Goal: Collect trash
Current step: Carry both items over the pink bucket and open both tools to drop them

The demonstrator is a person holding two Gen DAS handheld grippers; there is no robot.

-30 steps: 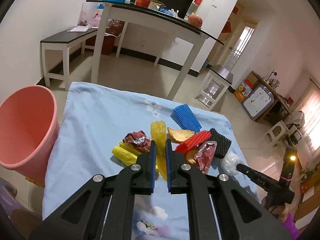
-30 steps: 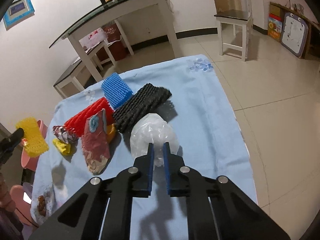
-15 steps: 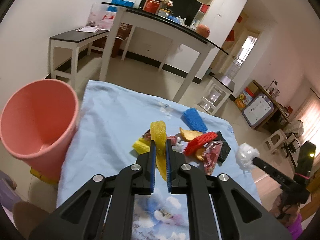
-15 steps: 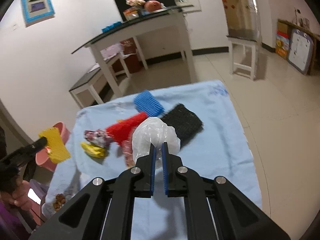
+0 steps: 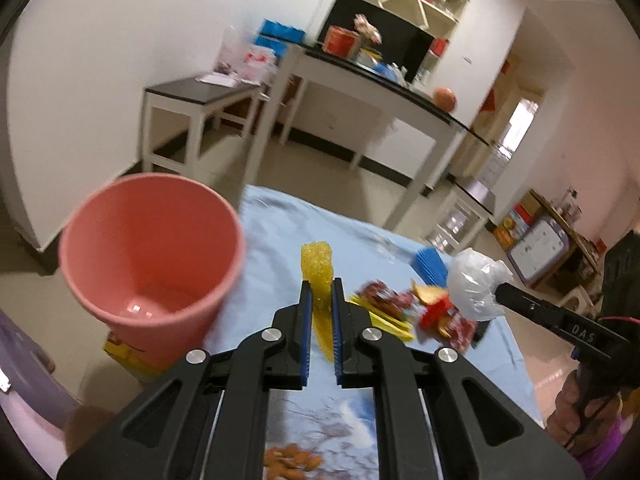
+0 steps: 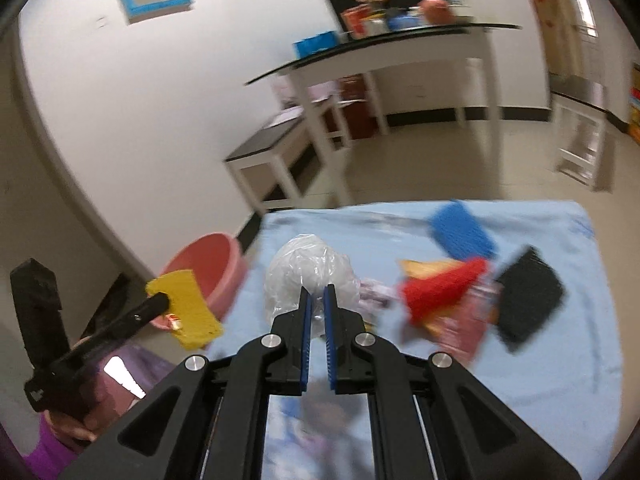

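My left gripper [image 5: 319,286] is shut on a yellow foam net sleeve [image 5: 317,268] and holds it in the air just right of the pink bin [image 5: 152,256]. In the right wrist view the sleeve [image 6: 186,308] hangs in front of the bin [image 6: 208,268]. My right gripper [image 6: 315,300] is shut on a crumpled clear plastic bag [image 6: 308,276], lifted above the blue cloth [image 6: 560,360]; the bag also shows in the left wrist view [image 5: 476,282]. Blue [image 6: 460,230], red [image 6: 444,288] and black [image 6: 528,292] foam pieces and wrappers lie on the cloth.
The bin stands off the cloth's left edge, beside a yellow box [image 5: 128,354]. A white desk [image 5: 360,80] and a low bench [image 5: 192,100] stand behind. Nuts [image 5: 292,458] lie at the cloth's near edge.
Both grippers have swung left toward the pink bin, carrying the yellow sleeve and the plastic bag. The bin now fills more of the left wrist view.
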